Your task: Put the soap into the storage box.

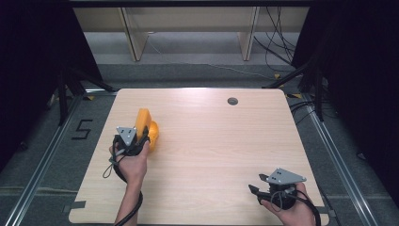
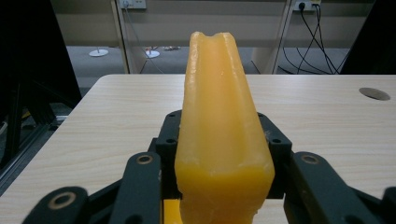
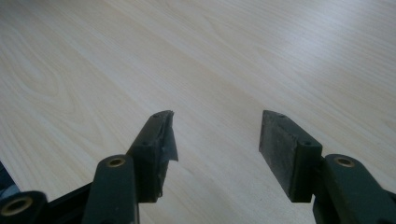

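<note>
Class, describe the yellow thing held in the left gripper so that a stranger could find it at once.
Start at the pale wooden table and look to its left side. There the left gripper clamps a yellow block: tall, waxy, grooved down its face, the one brightly coloured thing there.

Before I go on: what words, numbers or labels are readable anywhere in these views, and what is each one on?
"5": a black digit marked on the grey floor left of the table, seen in the high view.
Yellow object in the left gripper: no print or label on the sides that show.
Right gripper: no markings readable on it.
Wall sockets in the left gripper view: too small to read, if they bear any text.
</note>
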The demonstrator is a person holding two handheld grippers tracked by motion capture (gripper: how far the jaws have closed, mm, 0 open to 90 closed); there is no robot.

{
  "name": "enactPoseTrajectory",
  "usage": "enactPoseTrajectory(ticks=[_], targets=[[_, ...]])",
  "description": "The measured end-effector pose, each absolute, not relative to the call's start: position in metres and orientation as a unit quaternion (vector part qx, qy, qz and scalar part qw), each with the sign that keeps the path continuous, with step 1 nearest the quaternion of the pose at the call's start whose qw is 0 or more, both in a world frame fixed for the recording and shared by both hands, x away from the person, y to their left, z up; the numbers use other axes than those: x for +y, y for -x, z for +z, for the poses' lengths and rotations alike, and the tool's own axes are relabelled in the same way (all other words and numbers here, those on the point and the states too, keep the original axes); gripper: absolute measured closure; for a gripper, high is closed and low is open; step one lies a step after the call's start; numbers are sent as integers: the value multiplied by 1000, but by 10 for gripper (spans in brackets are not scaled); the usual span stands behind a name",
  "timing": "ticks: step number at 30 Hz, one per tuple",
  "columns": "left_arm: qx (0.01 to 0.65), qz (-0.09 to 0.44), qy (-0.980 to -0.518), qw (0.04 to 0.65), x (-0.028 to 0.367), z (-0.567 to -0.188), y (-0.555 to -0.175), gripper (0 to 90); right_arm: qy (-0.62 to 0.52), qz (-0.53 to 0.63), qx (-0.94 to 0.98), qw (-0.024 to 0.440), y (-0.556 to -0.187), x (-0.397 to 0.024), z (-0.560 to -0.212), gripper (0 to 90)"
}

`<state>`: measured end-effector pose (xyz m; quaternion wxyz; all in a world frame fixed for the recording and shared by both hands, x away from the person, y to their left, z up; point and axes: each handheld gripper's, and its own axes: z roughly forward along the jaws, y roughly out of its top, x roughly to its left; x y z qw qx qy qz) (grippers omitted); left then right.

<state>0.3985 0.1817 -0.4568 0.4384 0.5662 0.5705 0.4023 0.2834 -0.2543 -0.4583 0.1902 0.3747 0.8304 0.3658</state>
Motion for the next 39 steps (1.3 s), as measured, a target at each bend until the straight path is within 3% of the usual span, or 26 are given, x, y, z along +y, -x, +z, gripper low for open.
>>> enactPoseTrajectory(ticks=[39], targets=[[569, 392, -592, 415, 182, -496, -413, 600, -376, 363, 834, 178, -283, -253, -459, 449]])
